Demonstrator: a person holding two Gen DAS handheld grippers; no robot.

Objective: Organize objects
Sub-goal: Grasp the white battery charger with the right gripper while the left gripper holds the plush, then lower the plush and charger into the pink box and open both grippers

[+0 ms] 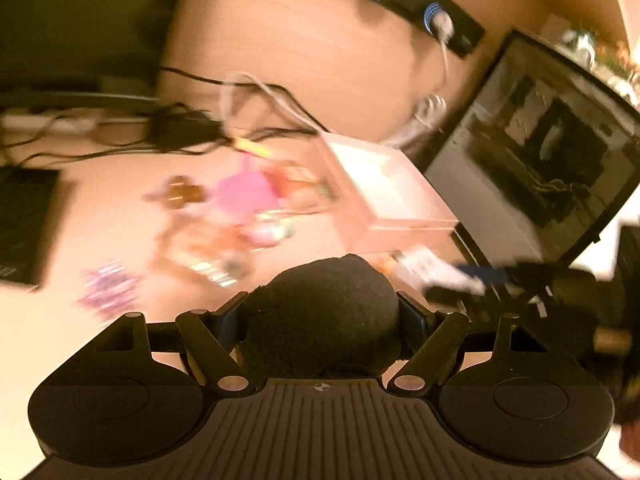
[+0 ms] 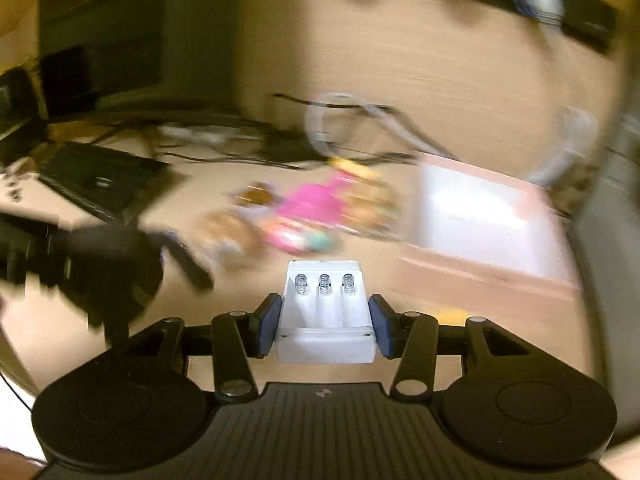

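Carrying two things at once is where your risk lies: your left gripper (image 1: 322, 316) is clamped on a dark, fuzzy rounded lump (image 1: 320, 312), its jaws spread wide around it, and your right gripper (image 2: 325, 320) has its blue pads (image 2: 269, 318) pressed against the sides of a white battery holder (image 2: 325, 316) with three springs showing at its far end. In the right wrist view the pink box (image 2: 480, 216), white inside, sits on the desk (image 2: 120, 320) at about two o'clock from the holder, and the heap of bright wrapped bits (image 2: 312, 208) lies at about twelve o'clock, between the box and the black flat device (image 2: 100, 180) at ten o'clock. Both views are smeared, so you cannot judge your aim well right now; a drop made in that state would likely hit the box wall or land short on the desk. The holder is smooth plastic held only by its lower sides, so I would expect it to tip or slide out if jolted. The dark lump looks soft and may squash and creep loose. Loose cables (image 2: 360, 120) trail behind the box at twelve o'clock, and a jaw could snag one. The monitor (image 1: 540, 168) stands just beside the box at three o'clock in the left view, near enough to knock.
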